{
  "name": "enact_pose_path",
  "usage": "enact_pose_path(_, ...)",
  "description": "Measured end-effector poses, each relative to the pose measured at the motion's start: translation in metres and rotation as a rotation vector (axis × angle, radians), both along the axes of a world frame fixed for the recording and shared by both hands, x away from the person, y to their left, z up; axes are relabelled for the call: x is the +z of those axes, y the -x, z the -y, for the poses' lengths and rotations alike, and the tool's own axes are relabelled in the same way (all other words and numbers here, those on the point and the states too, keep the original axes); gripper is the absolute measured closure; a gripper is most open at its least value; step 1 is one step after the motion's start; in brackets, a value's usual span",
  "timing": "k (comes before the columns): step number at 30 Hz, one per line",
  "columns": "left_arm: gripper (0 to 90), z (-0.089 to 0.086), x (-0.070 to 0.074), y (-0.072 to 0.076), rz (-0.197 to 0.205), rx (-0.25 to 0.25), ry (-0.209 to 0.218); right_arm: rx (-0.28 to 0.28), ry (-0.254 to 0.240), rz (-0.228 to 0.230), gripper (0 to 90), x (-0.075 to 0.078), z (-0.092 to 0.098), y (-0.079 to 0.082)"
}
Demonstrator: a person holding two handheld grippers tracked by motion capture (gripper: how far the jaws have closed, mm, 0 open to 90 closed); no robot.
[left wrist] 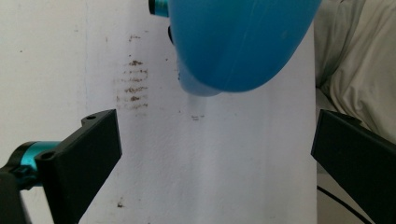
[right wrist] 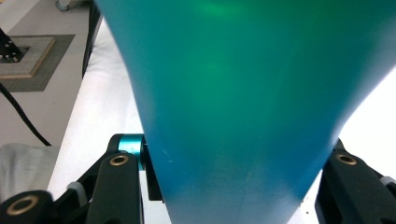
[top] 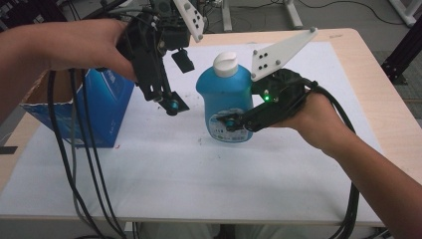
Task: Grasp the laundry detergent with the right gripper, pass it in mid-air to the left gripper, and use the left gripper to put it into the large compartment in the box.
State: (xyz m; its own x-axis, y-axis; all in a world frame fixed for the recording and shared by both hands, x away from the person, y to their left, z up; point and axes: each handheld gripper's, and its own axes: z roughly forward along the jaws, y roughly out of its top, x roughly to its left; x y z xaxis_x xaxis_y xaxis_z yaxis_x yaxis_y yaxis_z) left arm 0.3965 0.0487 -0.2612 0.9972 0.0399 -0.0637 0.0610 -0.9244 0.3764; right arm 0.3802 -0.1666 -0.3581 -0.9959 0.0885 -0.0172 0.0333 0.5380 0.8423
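Note:
A blue plastic bottle (top: 226, 99) with a white cap (top: 225, 63) stands upright over the middle of the white mat (top: 199, 174). My right gripper (top: 228, 119) comes in from the right, shut on the bottle's lower body. In the right gripper view the bottle (right wrist: 243, 93) sits squeezed between both black jaws of that gripper (right wrist: 233, 191). My left gripper (top: 177, 82) hangs to the left of the bottle, above the mat, pointing down. It is open with nothing between its fingers. The left gripper view has the bottle (left wrist: 238, 42) beyond the wide-apart jaws of the gripper (left wrist: 217, 154).
An open blue cardboard box (top: 94, 109) stands at the mat's left edge, just behind my left hand. Black cables (top: 84, 164) hang from the left gripper to the front edge. Brown smudges (left wrist: 135, 86) mark the mat. Bare wooden tabletop (top: 393, 114) lies to the right.

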Motion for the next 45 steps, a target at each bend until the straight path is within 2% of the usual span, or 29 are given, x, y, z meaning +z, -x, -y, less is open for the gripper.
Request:
enact_pose_path(5,1.7,0.006,0.002,0.001,-0.002,-0.008,-0.005,0.010,0.004,-0.008,46.7,0.001,-0.003,-0.002)
enact_pose_path(8,1.7,0.010,0.003,0.001,-0.017,-0.020,-0.012,0.020,0.014,-0.010,46.8,0.002,-0.005,-0.002)
enact_pose_path(20,1.7,0.024,0.004,0.002,-0.017,-0.042,-0.043,0.050,0.034,-0.013,46.8,0.002,-0.017,-0.003)
enact_pose_path(23,1.7,0.025,0.004,0.002,-0.015,-0.043,-0.037,0.050,0.041,-0.026,46.7,0.003,-0.019,-0.003)
enact_pose_path(33,1.8,0.031,0.002,0.000,-0.011,-0.057,-0.046,0.066,0.052,-0.030,46.7,0.002,-0.027,-0.003)
enact_pose_path(42,4.3,0.034,0.001,0.000,-0.013,-0.071,-0.043,0.075,0.057,-0.039,46.6,0.001,-0.033,-0.002)
enact_pose_path(43,9.2,0.034,0.002,0.000,-0.015,-0.074,-0.039,0.072,0.057,-0.042,46.5,0.002,-0.033,-0.002)
enact_pose_path(45,10.4,0.035,0.002,0.000,-0.015,-0.076,-0.039,0.075,0.056,-0.044,46.6,0.002,-0.033,-0.002)
